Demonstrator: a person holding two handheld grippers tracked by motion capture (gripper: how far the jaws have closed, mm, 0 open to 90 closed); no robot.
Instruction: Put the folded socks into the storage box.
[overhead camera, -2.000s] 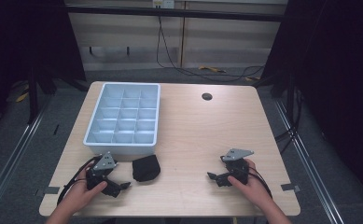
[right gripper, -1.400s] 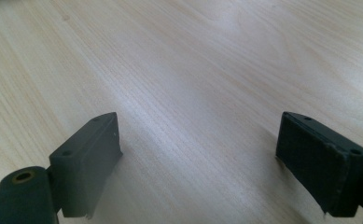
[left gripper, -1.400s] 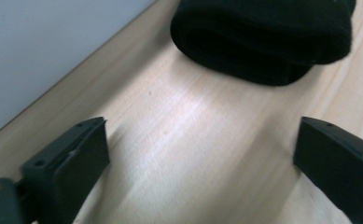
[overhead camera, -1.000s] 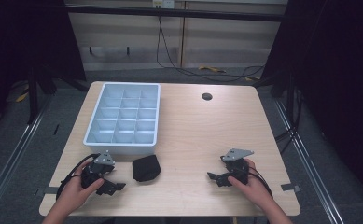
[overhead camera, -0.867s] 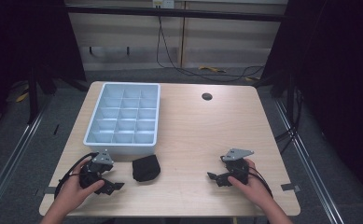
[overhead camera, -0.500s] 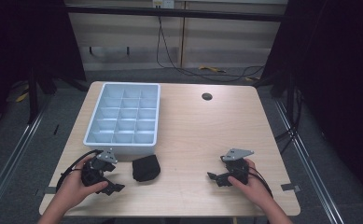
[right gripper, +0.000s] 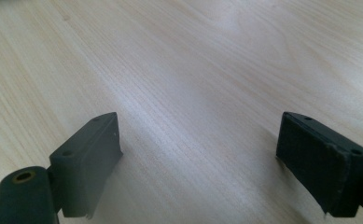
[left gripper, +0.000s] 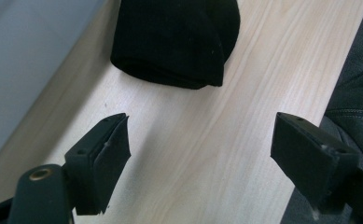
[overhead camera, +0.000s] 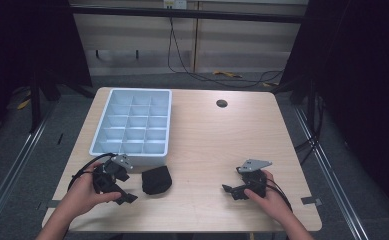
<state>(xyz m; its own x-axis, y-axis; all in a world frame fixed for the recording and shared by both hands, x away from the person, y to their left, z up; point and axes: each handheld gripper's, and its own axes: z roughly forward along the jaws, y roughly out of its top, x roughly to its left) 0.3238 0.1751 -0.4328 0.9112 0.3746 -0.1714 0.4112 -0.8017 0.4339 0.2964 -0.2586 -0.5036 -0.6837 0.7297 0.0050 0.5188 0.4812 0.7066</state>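
Observation:
A black folded cloth item [overhead camera: 156, 180] lies on the wooden table just in front of a light blue compartment tray [overhead camera: 130, 156]. My left gripper [overhead camera: 127, 187] rests on the table to the left of it, open, jaws pointing at it with a small gap between. In the left gripper view the black item [left gripper: 179, 42] lies just beyond the open left gripper [left gripper: 202, 140], with nothing between the jaws. My right gripper [overhead camera: 230, 182] sits open near the front right of the table. In its own view the right gripper [right gripper: 198, 135] frames bare wood.
The tray's compartments look empty, and its wall [left gripper: 25, 60] runs along the left of the left gripper view. A dark round hole [overhead camera: 221, 103] sits at the table's back. A trouser leg [left gripper: 356, 93] shows past the table's front edge.
My left gripper has shifted slightly left and back from the black item. The right gripper and the black item have stayed put.

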